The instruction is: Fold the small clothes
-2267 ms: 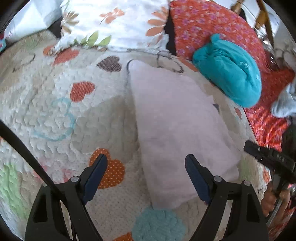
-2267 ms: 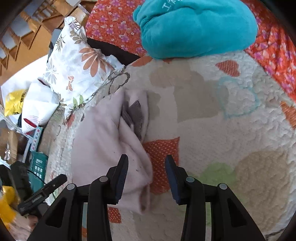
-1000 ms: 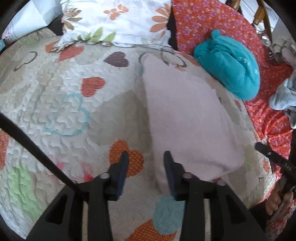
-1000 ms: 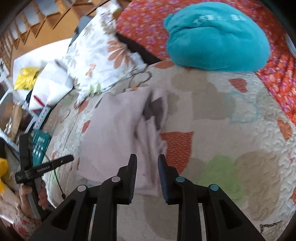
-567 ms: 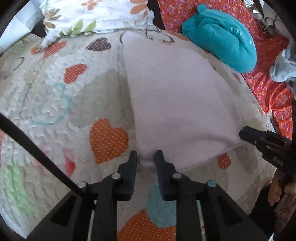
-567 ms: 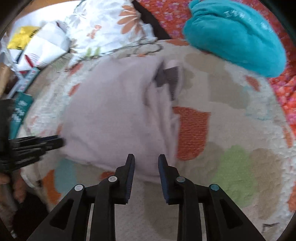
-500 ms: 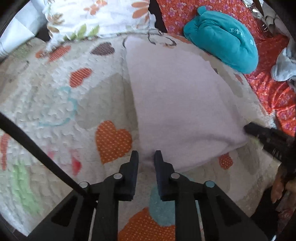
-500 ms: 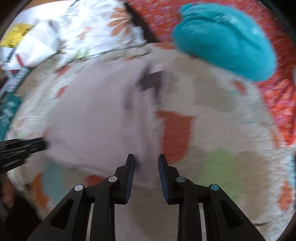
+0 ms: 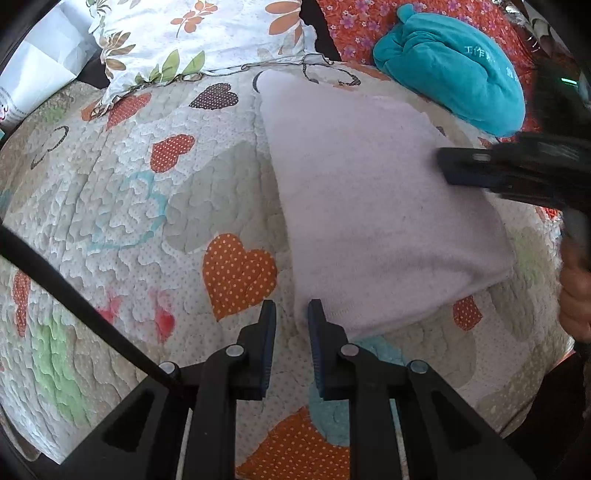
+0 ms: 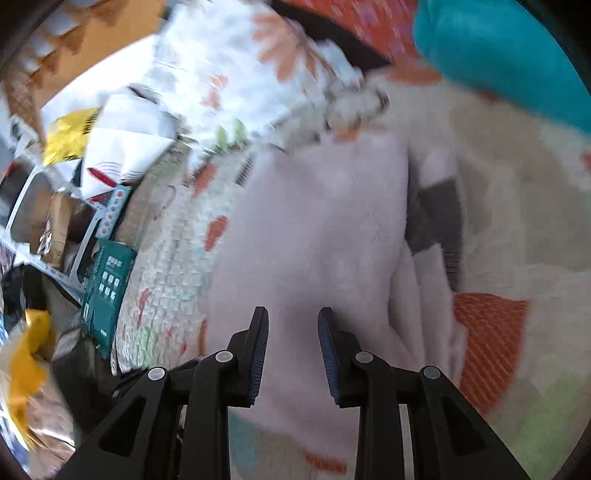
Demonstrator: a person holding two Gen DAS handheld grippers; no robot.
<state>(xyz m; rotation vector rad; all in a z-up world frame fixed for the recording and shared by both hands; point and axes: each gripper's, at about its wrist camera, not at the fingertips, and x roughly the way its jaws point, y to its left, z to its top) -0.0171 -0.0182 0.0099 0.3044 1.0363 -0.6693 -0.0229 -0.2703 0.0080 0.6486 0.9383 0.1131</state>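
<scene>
A pale pink garment (image 9: pixel 369 192) lies folded flat on the heart-patterned quilt (image 9: pixel 129 206). My left gripper (image 9: pixel 290 317) is at the garment's near left corner, jaws narrow, with the corner's edge pinched between them. From the right, my right gripper (image 9: pixel 448 168) reaches over the garment's right side. In the right wrist view the right gripper (image 10: pixel 293 332) hovers above the pink garment (image 10: pixel 325 240); its jaws are opening and nothing is gripped. A dark grey patch (image 10: pixel 439 218) shows at a fold on the garment's right edge. That view is motion-blurred.
A teal plush bundle (image 9: pixel 450 74) lies on an orange floral spread behind the garment. A floral pillow (image 9: pixel 203 33) sits at the back. A hand (image 9: pixel 576 295) holds the right gripper. Beyond the bed's left edge are a green box (image 10: pixel 107 273) and bags.
My left gripper closed onto the garment's near left corner and has stayed there. The right gripper swept from the garment's near edge to above its middle.
</scene>
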